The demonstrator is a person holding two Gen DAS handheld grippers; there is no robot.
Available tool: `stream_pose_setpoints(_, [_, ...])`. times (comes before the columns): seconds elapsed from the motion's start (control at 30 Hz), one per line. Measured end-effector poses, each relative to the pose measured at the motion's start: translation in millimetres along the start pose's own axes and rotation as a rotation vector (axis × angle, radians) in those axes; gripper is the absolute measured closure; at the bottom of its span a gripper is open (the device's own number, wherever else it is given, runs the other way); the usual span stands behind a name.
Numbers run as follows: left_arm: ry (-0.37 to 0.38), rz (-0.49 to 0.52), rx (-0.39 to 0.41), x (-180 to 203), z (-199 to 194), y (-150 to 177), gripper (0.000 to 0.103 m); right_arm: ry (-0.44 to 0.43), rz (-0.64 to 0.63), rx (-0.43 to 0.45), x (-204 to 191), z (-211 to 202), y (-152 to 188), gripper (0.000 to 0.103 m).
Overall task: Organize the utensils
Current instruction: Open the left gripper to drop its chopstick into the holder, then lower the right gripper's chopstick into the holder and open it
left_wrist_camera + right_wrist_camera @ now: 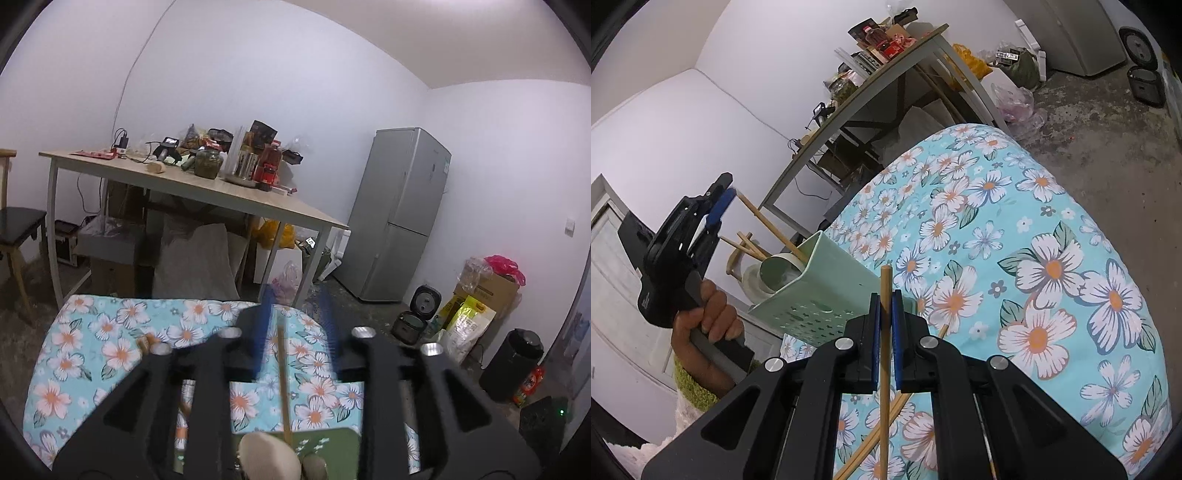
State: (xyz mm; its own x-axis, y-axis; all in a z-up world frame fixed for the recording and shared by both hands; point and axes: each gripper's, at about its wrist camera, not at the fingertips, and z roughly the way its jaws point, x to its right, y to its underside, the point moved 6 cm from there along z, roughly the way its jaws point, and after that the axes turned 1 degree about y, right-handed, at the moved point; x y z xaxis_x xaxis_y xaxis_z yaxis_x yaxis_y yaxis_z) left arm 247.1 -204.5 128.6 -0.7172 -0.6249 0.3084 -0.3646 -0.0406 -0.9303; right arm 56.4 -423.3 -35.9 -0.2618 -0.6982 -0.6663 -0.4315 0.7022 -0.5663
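Two views are recorded. Left wrist view: the left gripper (295,314) is seen with its blue-padded jaws spread apart above a floral-covered tabletop (110,347); a chopstick (283,376) is seen between the jaws, untouched by either pad. At the lower edge a green utensil holder (332,443) is partly shown. Beyond, a cluttered wooden table (207,188) and a grey refrigerator (399,218) are noted.

Right wrist view: the right gripper (886,321) is pressed together on a single upright chopstick (885,295). More chopsticks (879,439) are laid on the floral cover below it. The holder (820,291), tilted with chopsticks inside (768,225), is placed at the cover's left edge. The left gripper (722,195) is held raised by a hand (709,317) just left of the holder.
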Motion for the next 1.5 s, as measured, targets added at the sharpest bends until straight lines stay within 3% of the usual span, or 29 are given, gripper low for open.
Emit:
stream_pose_setpoints(0.17, [0.004, 0.000, 0.004, -5, -16, 1, 0.064, 0.003, -0.024, 0.015, -9, -5, -1, 0.097])
stream_pose_setpoints(0.37, [0.014, 0.004, -0.003, -6, -50, 3, 0.057, -0.007, -0.093, 0.094, -35, -32, -20, 0.097])
stream_pose_setpoints(0.87, [0.010, 0.037, -0.226, -42, -121, 95, 0.053, -0.034, -0.339, 0.401, -141, -99, -121, 0.097])
stream_pose_setpoints(1.17, [0.009, -0.002, -0.288, -58, -124, 130, 0.053, -0.053, -0.392, 0.456, -182, -81, -153, 0.097])
stream_pose_setpoints(1.5, [0.010, -0.016, -0.294, -64, -121, 133, 0.052, 0.018, -0.416, 0.364, -177, -7, -144, 0.097])
